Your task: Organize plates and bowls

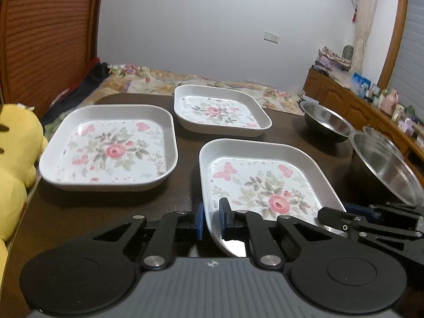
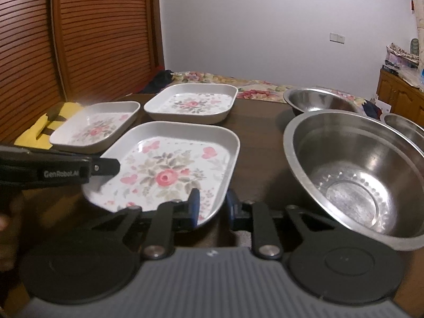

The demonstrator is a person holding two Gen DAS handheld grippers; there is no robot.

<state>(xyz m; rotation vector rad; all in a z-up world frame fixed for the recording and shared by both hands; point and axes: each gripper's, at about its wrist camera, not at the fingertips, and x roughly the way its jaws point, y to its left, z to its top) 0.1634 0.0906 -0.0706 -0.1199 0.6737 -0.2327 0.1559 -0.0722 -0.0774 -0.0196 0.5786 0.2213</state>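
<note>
Three square white plates with rose prints lie on a dark table (image 1: 79,212). My left gripper (image 1: 212,217) is shut on the near-left rim of the nearest plate (image 1: 265,185), one blue pad inside and one outside. My right gripper (image 2: 213,206) is shut on the near-right rim of this same plate (image 2: 169,169). The left gripper (image 2: 106,167) shows at that plate's left edge, and the right gripper (image 1: 344,212) at its right. A second plate (image 1: 111,148) lies left and a third plate (image 1: 220,108) farther back. To the right stand a large steel bowl (image 2: 352,175) and a smaller steel bowl (image 2: 318,100).
A third steel bowl (image 2: 405,127) peeks out behind the large one at the right edge. A yellow plush toy (image 1: 16,145) leans against the table's left side. Behind the table is a bed with a floral cover (image 1: 212,82); a wooden cabinet (image 1: 357,106) runs along the right.
</note>
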